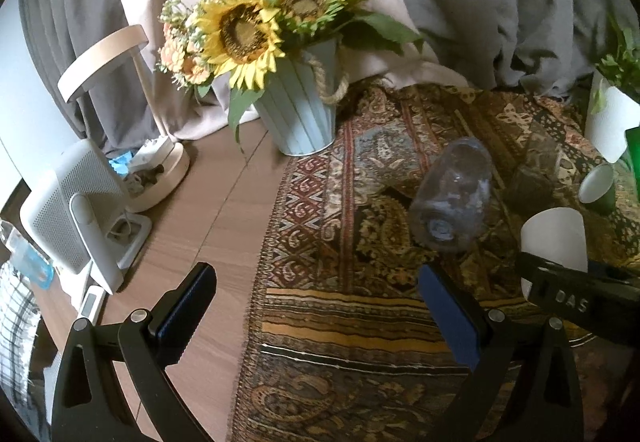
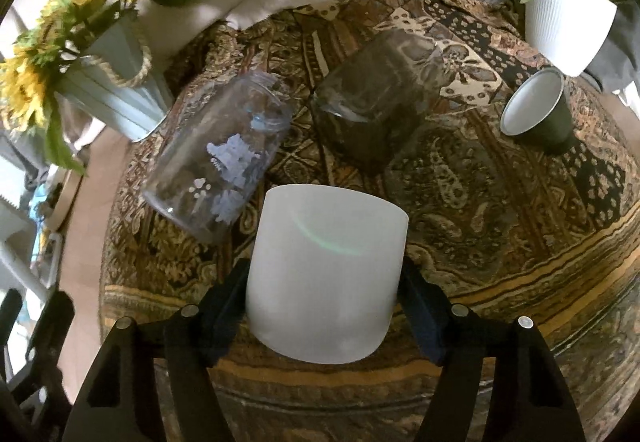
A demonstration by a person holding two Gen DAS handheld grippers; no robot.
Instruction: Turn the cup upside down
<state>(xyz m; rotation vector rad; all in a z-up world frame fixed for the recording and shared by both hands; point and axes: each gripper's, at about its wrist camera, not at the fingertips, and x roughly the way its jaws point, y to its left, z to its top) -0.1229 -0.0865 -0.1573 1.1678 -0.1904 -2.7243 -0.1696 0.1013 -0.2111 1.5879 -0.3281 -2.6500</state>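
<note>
A white cup (image 2: 324,278) sits between the fingers of my right gripper (image 2: 322,306), which is shut on its sides over the patterned cloth (image 2: 500,242). The cup's closed end faces the camera. In the left wrist view the same cup (image 1: 554,238) shows at the right with the right gripper's black finger (image 1: 576,298) across it. My left gripper (image 1: 320,306) is open and empty, low over the cloth's left edge (image 1: 340,322).
A clear printed glass (image 2: 224,150) and a dark glass (image 2: 376,98) stand mouth-down on the cloth. A green paper cup (image 2: 536,106) stands upright at the right. A sunflower bucket (image 1: 296,110), a white plant pot (image 2: 564,18), a lamp (image 1: 160,170) and a white device (image 1: 76,218) ring the table.
</note>
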